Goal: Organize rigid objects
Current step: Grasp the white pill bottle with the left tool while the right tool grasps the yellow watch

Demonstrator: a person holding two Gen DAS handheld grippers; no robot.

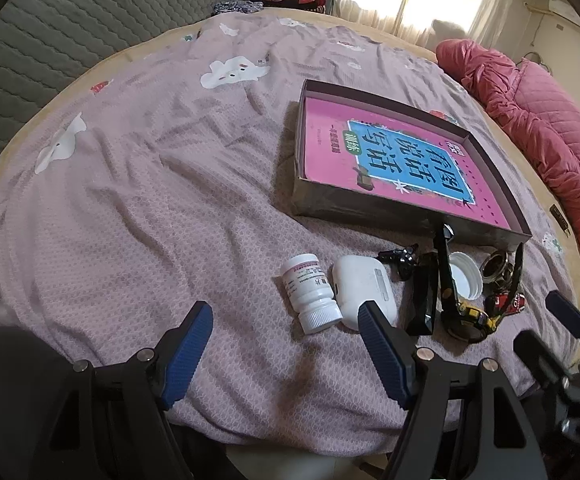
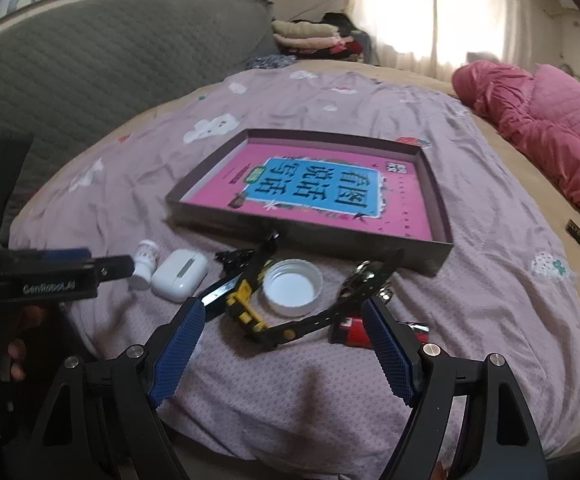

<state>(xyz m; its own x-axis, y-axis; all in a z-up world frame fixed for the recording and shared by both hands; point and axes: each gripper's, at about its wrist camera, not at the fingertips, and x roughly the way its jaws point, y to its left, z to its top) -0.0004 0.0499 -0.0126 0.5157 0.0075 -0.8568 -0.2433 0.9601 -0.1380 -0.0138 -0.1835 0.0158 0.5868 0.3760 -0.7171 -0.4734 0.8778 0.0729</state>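
Both the left gripper (image 1: 286, 356) and right gripper (image 2: 284, 354) hover with fingers apart and empty over the clutter just before the box (image 2: 437, 256), so sorting has barely begun; next, pick the watch (image 2: 250, 312)

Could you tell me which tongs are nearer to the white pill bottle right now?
Left. The left tongs hover open just short of the white pill bottle, which lies by one tip. The right tongs sit farther right, over the watch.
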